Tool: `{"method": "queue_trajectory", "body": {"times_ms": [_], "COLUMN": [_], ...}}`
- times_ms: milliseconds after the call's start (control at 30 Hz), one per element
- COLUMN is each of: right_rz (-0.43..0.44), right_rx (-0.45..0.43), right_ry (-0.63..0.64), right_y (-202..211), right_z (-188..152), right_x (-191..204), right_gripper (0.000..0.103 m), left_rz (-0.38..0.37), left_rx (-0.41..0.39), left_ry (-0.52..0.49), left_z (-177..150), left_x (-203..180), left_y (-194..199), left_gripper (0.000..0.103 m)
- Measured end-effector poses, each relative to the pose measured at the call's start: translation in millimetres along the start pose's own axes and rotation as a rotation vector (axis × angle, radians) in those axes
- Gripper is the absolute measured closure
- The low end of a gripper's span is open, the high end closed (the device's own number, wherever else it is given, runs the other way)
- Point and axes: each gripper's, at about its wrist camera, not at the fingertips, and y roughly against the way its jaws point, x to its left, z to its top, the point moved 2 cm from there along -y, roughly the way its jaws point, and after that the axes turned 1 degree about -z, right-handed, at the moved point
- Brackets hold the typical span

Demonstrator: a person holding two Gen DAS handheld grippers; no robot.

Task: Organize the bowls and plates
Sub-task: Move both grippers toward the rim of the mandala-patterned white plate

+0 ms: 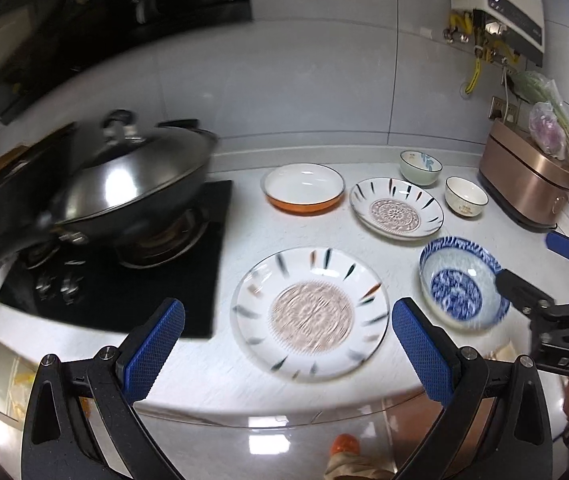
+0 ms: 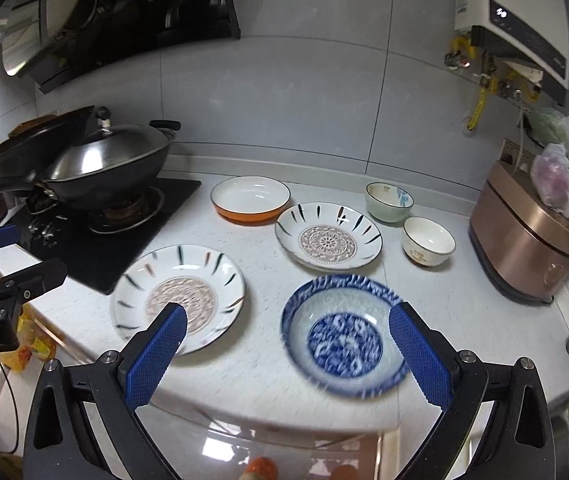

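On the white counter [image 1: 244, 240] lie two patterned plates: a near one [image 1: 310, 314] [image 2: 178, 294] and a far one [image 1: 396, 214] [image 2: 328, 236]. A blue-and-white bowl [image 1: 462, 282] [image 2: 344, 334] sits at the front right. Behind stand an orange-sided dish [image 1: 303, 188] [image 2: 250, 198], a pale green bowl [image 1: 420, 166] [image 2: 389, 200] and a cream bowl [image 1: 466, 196] [image 2: 428, 240]. My left gripper [image 1: 288, 320] hangs open in front of the near plate. My right gripper [image 2: 288, 328] is open, hovering at the blue bowl. Neither holds anything.
A black lidded wok [image 1: 124, 184] [image 2: 104, 164] sits on the gas hob [image 1: 124, 280] at left. A copper-coloured appliance [image 1: 528, 188] [image 2: 532, 240] with plastic bags on top stands at the right. A water heater [image 2: 520, 36] hangs on the tiled wall. The counter's front edge is close.
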Motion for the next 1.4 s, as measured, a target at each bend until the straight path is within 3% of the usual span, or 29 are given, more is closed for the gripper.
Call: {"method": "queue_trajectory", "body": {"times_ms": [200,500,900,1133,1400], "right_rz": [0.057,0.142,0.175,0.177,0.205], "right_rx": [0.057,0.138,0.273,0.324,0.370], "right_ry": [0.039,0.065,0.013,-0.036,-0.044], "right_y": [-92.9,-202.3,-297.1,-337.6,-372.9], "right_z": [45.7,78.2,93.2,93.7,89.5], "right_x": [-42.2,-72.3,-94.5,-114.1,-128.1], "right_gripper": [0.000,0.000,0.000,0.000,0.000], "left_rz": [-0.028,0.069,-0.002,0.012,-0.085], "left_rx": [0.173,0.293,0.355,0.408,0.485], "left_ry": [0.114,0.126,0.108,0.104,0.206], "left_z": [33.9,63.6,102.6,109.4,109.4], "left_x": [-6.2,-21.1,-46.4,-59.5,-69.2], "left_y": [-67.4,-136.3,-229.0,-279.7,-319.4], "left_gripper": [0.001,0.001,0.001,0.001,0.001]}}
